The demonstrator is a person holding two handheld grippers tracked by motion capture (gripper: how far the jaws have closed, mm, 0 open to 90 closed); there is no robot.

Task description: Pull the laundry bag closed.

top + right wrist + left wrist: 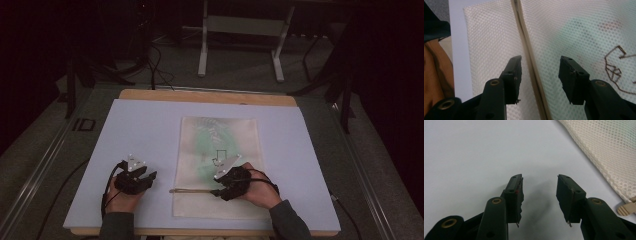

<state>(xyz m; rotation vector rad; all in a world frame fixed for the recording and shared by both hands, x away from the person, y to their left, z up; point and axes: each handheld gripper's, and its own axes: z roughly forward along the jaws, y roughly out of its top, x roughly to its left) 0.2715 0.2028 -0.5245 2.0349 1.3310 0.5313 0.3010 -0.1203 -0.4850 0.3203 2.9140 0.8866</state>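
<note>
I hold the right gripper over the cream mesh bag, which lies flat on the pale board, its jaws wide apart and straddling the bag's zipper strip without touching it. The left gripper sits just off the bag's left edge, jaws also wide and holding nothing, with the zipper pull near its right jaw. I judge that the step in hand is lining up on the zipper to work the bag open. Next I'd need one gripper to close on the pull while the other pins the mesh beside the strip.
</note>
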